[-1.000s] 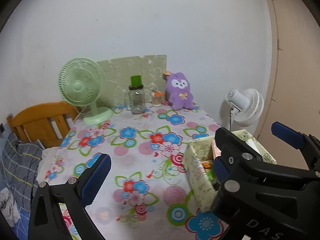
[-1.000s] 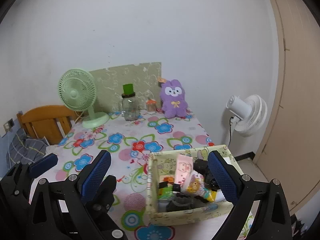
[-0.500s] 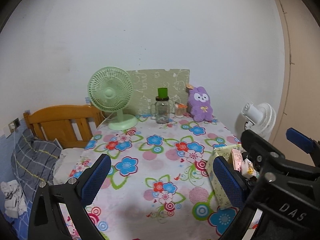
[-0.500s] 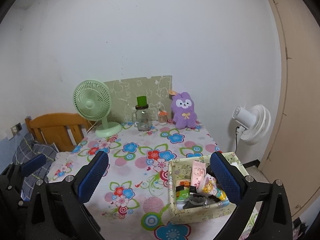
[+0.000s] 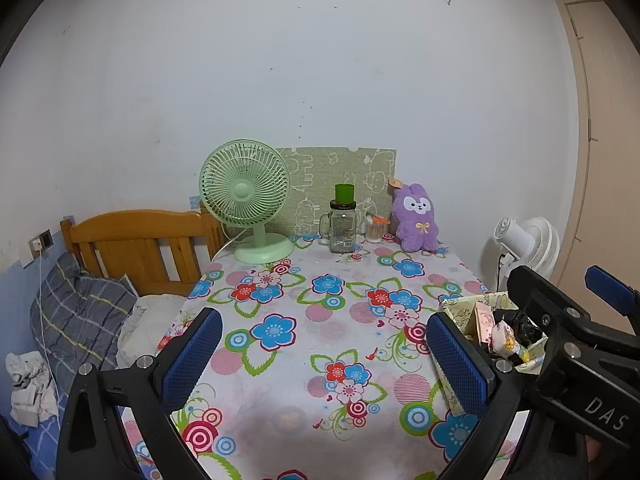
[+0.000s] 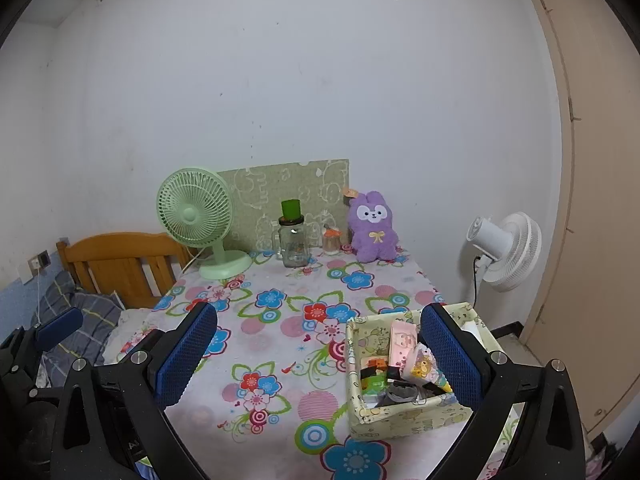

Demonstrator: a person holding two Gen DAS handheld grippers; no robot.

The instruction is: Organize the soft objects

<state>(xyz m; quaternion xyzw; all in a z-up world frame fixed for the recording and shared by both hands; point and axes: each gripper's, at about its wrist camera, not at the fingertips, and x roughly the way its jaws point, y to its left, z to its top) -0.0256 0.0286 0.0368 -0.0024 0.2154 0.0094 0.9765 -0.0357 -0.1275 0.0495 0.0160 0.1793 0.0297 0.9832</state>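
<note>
Grippers [image 6: 316, 354] back; basket [image 6: 400, 416] below right.

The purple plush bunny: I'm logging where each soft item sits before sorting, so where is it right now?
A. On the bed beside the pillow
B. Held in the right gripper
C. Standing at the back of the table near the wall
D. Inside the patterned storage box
C: the purple plush bunny stands upright at the table's far edge by the wall, right of the glass jar, well apart from the patterned storage box.
</note>
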